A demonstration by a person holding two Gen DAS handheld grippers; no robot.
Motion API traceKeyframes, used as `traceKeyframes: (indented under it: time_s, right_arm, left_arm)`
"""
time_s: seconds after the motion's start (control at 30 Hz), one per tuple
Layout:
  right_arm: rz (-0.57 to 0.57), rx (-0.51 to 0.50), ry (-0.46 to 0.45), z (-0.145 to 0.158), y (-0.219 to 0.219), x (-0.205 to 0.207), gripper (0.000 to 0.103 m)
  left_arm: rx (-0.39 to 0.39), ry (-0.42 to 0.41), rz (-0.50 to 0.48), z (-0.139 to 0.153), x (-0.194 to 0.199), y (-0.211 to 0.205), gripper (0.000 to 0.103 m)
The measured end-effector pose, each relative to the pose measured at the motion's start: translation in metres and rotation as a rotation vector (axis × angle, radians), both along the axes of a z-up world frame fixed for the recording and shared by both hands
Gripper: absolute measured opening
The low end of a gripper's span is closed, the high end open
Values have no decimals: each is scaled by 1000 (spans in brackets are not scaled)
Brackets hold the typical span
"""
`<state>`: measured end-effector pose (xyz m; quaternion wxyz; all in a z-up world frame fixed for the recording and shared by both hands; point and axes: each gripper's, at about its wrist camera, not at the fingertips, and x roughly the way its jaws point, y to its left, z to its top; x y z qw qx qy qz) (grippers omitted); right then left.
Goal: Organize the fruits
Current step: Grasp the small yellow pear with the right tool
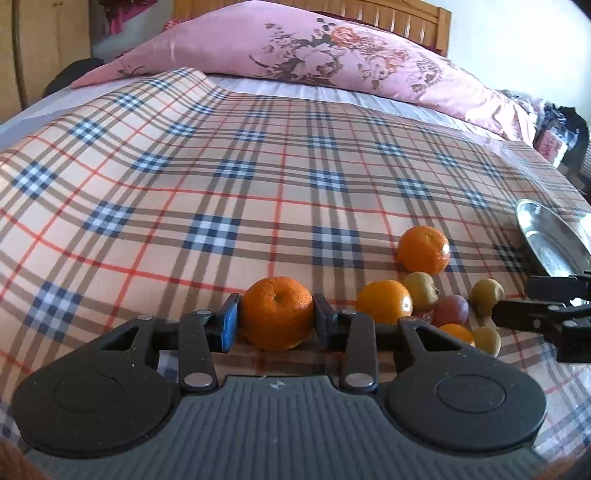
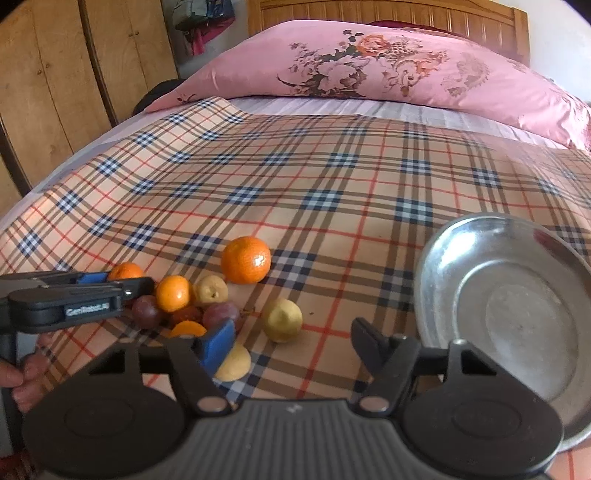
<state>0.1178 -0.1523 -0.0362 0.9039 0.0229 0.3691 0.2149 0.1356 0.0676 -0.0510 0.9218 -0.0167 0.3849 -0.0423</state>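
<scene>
Left gripper [image 1: 277, 317] closed on a dimpled orange [image 1: 276, 312], one pad touching each flank; the orange sits on the plaid cloth [image 1: 221, 177], at the near-left edge of the fruit cluster [image 2: 192, 306]. Right gripper [image 2: 291, 343] released, fingers spread wide with nothing between them — blue pad [image 2: 218, 343] just above a pale yellow fruit [image 2: 233, 363], the other finger near the rim of the steel bowl [image 2: 436, 258]. Bowl lies right of the cluster, apart from it, holding no fruit.

Cluster, taken near to far: a yellow-green fruit [image 2: 282, 319] on its right side; two dark purple fruits [image 2: 221, 314] touching a smaller orange [image 2: 172, 293]; another yellowish fruit [image 2: 211, 290] behind them; one large orange [image 2: 245, 260] standing alone just beyond. Far past the cluster — pink floral pillow [image 2: 388, 66] against the wooden headboard [image 2: 388, 14]; wooden wardrobe [image 2: 55, 81] to the left.
</scene>
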Motion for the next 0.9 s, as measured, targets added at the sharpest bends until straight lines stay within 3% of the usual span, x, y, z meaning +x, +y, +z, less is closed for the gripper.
traceKeyframes:
  time_s: [0.07,0.2,0.33,0.37,0.57,0.9]
  right_arm:
    - [-2,-12,-2,-2,3,3,62]
    - [-6,-31,15,-8,7,10,44]
    - [11,-38,5,-12,10,12,35]
    - [27,-20,6,-12,10,12,28]
    - [46,-38,-8,-11,18,11,24]
    - [-14,-37,-40,10,2,-8,24]
  left_arm:
    - [-3,4,12,1,-4,1,45]
    - [-15,4,27,1,-11,3,45]
    - [-20,5,44,1,-15,2,45]
    - [-25,5,49,1,-16,2,45]
    - [-34,-2,57,4,-25,-3,45]
    - [-21,-21,60,19,-48,-12,45]
